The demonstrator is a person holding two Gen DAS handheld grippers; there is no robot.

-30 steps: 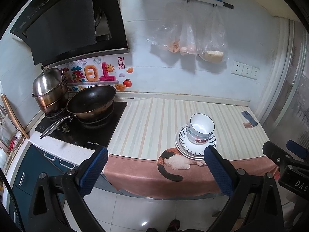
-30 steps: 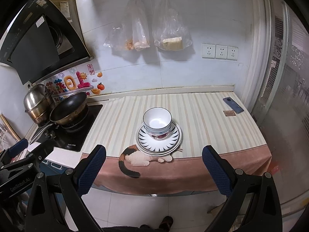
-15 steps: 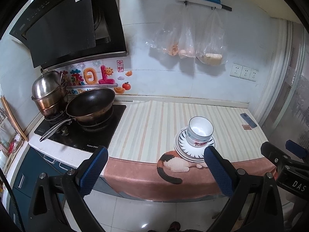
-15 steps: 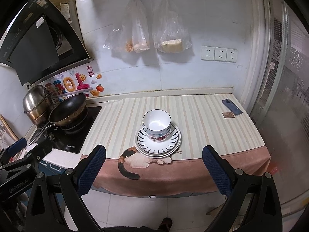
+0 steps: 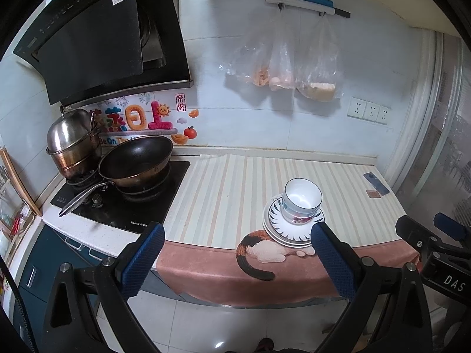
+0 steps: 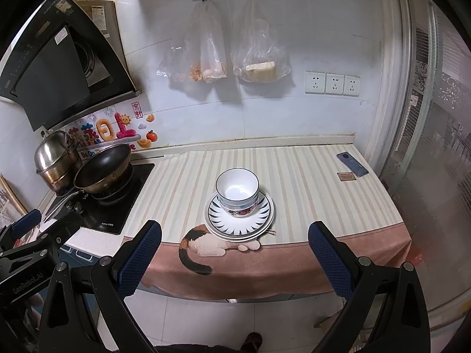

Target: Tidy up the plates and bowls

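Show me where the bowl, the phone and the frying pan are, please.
bowl (image 6: pixel 237 189): right wrist view, white inside.
phone (image 6: pixel 352 163): right wrist view, middle of its blue back.
frying pan (image 5: pixel 136 156): left wrist view, dark inside.

Both wrist views high, back from counter (image 5: pixel 223 194) — sharing stacked dishes (image 6: pixel 239 206).

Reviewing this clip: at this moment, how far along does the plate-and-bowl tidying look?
Done: bowls sit nested on stacked plates near the counter's front edge, one pile. In hand: nothing; the left gripper and right gripper are both open, held back from the counter. Left: possibly moving the pile, though no destination is visible, so it may already be finished.
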